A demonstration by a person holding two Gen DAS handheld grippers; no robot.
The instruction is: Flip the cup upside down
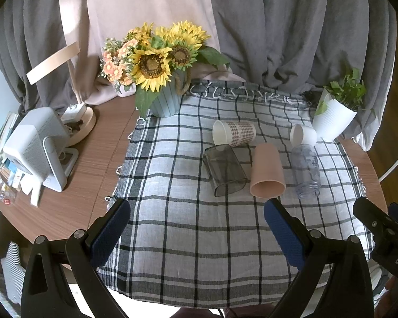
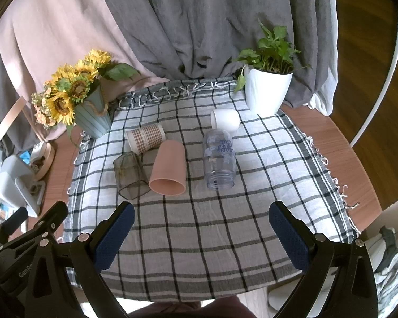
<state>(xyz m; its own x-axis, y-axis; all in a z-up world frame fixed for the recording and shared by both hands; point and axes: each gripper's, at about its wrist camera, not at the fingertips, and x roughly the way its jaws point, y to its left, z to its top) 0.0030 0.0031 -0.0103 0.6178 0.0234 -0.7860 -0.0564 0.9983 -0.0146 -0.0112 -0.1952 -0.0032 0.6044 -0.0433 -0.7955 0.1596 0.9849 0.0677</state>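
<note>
Several cups lie on their sides on the checked cloth (image 1: 188, 228): a pink cup (image 1: 267, 173) (image 2: 168, 168), a smoky grey square cup (image 1: 224, 169) (image 2: 130, 175), a patterned paper cup (image 1: 233, 133) (image 2: 145, 138), a small white cup (image 1: 303, 134) (image 2: 224, 120) and a clear printed cup (image 1: 305, 171) (image 2: 219, 159). My left gripper (image 1: 196, 228) is open and empty, near the cloth's front, short of the cups. My right gripper (image 2: 200, 232) is open and empty, also short of the cups; it also shows at the right edge of the left wrist view (image 1: 384, 225).
A sunflower pot (image 1: 164, 98) (image 2: 92, 119) stands at the cloth's back left, a white plant pot (image 1: 331, 122) (image 2: 268, 90) at the back right. A white device (image 1: 37, 145), lamp base (image 1: 82, 124) and clutter sit on the round wooden table (image 1: 92, 164) at left. Curtains hang behind.
</note>
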